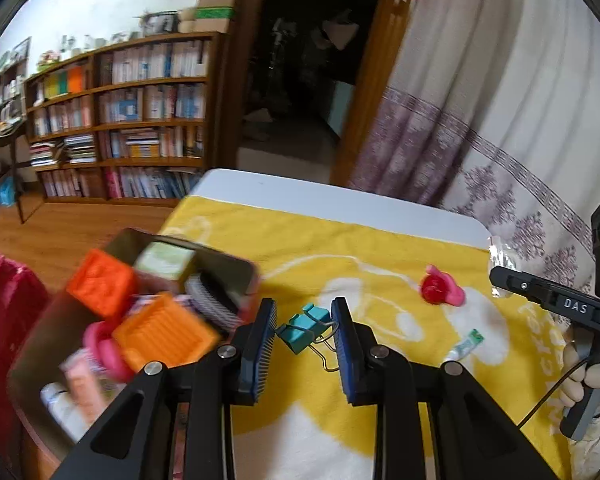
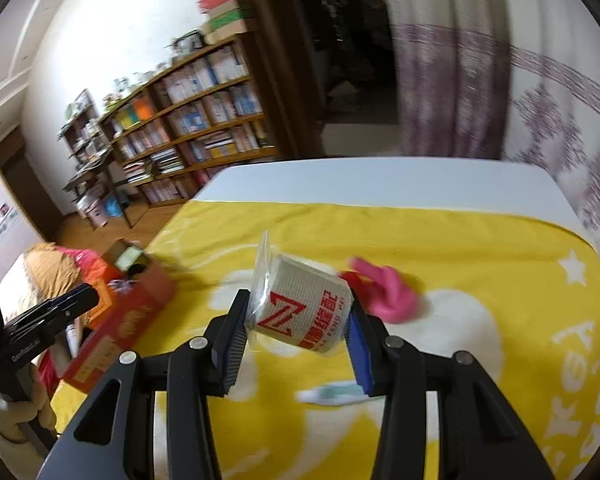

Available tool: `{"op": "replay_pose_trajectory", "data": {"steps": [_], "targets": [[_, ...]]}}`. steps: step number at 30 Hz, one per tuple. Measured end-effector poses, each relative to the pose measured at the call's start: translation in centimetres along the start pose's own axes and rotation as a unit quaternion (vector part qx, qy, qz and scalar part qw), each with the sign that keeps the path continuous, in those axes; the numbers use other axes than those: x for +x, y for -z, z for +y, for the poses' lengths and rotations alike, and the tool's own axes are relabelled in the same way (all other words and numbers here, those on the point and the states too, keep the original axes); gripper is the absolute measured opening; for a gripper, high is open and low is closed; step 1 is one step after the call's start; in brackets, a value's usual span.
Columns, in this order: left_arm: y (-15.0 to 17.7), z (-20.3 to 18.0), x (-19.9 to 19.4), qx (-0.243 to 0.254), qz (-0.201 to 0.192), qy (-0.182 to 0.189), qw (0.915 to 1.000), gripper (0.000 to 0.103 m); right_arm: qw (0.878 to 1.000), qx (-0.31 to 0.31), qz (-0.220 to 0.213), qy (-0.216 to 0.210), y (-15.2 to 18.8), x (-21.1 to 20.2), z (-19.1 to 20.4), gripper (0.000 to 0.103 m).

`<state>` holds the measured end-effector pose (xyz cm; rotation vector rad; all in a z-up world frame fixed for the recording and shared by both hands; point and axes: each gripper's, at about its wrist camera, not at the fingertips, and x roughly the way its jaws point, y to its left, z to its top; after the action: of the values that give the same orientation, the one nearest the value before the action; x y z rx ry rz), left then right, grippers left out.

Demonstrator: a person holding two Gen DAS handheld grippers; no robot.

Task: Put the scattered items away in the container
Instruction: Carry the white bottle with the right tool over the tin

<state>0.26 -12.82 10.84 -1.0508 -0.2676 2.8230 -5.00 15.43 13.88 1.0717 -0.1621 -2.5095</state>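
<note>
My left gripper (image 1: 304, 310) is shut on a teal binder clip (image 1: 298, 328), whose body rests against the left pad while its wire handles reach the right pad. It hangs just right of the open cardboard box (image 1: 56, 320), which holds orange blocks (image 1: 160, 336) and pink items. My right gripper (image 2: 298, 296) is shut on a plastic-wrapped white tissue roll (image 2: 304, 312) with red print, held above the yellow cloth (image 2: 460, 248). The same box (image 2: 128, 316) lies far to its left. A pink-and-red toy (image 1: 442, 290) (image 2: 384, 292) and a small white-green tube (image 1: 466, 346) (image 2: 332, 394) lie on the cloth.
The yellow cloth covers a white table (image 1: 340, 196), whose far edge is bare. Beyond it are a bookshelf (image 1: 140, 120), a dark doorway and a patterned curtain (image 1: 480, 140). The right tool's black body (image 1: 572, 306) and a gloved hand (image 1: 592, 376) sit at the right edge.
</note>
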Motion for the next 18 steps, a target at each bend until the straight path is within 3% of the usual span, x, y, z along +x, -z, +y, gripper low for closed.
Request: {"op": "replay_pose_trajectory", "data": {"steps": [11, 18], "targets": [[1.8, 8.6, -3.9, -0.050, -0.013, -0.053, 0.9972, 0.029, 0.997, -0.055, 0.012, -0.058, -0.2, 2.5, 9.0, 0.048], [2.3, 10.0, -4.7, -0.057, -0.018, -0.058, 0.9965, 0.029, 0.992, -0.082, 0.021, -0.093, -0.6, 5.0, 14.5, 0.048]]}}
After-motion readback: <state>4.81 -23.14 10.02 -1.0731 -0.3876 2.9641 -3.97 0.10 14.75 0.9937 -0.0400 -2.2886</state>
